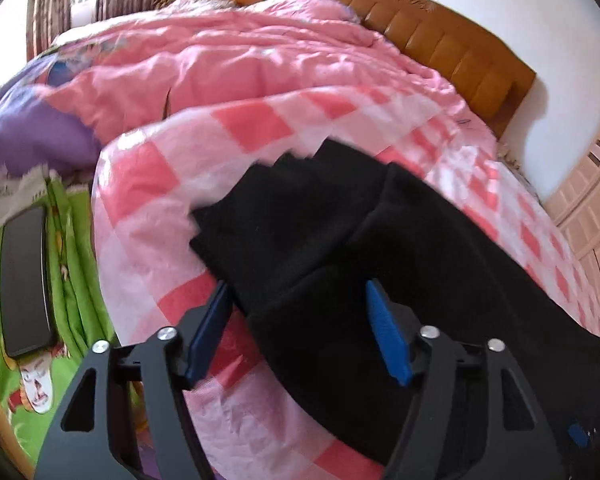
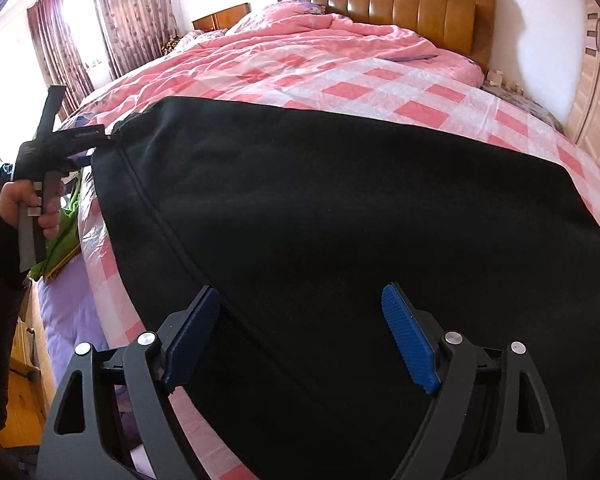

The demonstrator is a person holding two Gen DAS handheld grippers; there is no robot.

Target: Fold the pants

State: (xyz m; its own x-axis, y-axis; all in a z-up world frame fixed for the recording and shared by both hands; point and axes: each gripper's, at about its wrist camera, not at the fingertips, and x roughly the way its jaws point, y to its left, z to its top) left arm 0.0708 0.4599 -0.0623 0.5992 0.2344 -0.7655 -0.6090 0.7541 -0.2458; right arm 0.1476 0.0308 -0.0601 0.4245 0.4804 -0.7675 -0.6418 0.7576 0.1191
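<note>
Black pants point(image 2: 340, 208) are spread across a pink-and-white checked sheet point(image 2: 380, 80) on the bed, filling the centre and lower half of the right wrist view. A seam is seen running from the upper left of the cloth down toward the lower centre.

At the bottom of that view the right gripper point(image 2: 300, 304) is held over the pants with its blue pads spread wide; the dark cloth lies below and between them, and no pad is seen pressing on it.

In the left wrist view the left gripper point(image 1: 298, 300) is likewise parted, its blue pads standing either side of a fold of the pants point(image 1: 340, 240), which are bunched in layers in the lower centre of the frame. Whether the pads touch the cloth cannot be told, but it is not pinched.

At the left edge of the right wrist view a hand point(image 2: 32, 208) is seen wrapped around the handle of the left gripper, whose tip sits at the upper left corner of the pants.

A pink quilt point(image 1: 240, 60) is heaped in the upper part of the frame before a wooden headboard point(image 2: 400, 8). A dark flat object point(image 1: 24, 280) lies on green bedding point(image 1: 72, 240) at the left edge of the left wrist view.
</note>
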